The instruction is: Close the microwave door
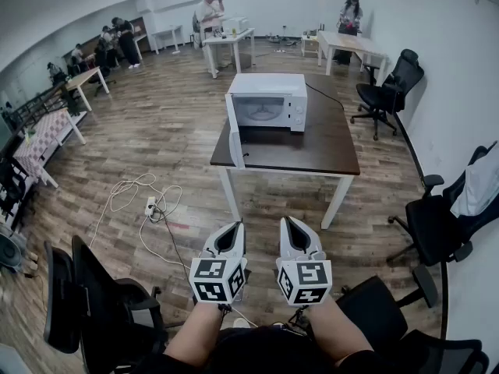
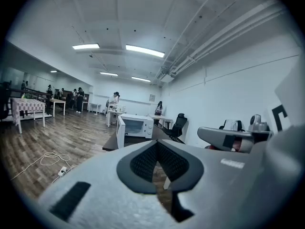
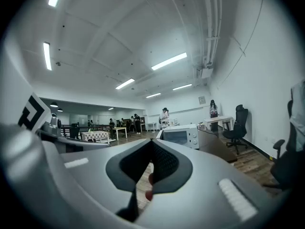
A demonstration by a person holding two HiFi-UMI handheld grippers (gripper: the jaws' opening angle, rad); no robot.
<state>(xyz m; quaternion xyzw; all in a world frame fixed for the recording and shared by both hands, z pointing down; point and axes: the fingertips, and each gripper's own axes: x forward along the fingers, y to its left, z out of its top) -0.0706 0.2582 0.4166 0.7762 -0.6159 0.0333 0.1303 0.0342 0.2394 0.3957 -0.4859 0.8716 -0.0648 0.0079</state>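
Microwave point(image 1: 269, 102) sits on dark table point(image 1: 316, 150) ahead of us, white door point(image 1: 233, 135) swung wide open on its left side. Well short of it, we hold both tools close in: left gripper point(image 1: 236, 227) jaws together, nothing between; right gripper point(image 1: 287, 223) likewise closed, empty.

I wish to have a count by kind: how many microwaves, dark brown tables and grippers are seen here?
microwave: 1
dark brown table: 1
gripper: 2, the left gripper and the right gripper
Total: 4
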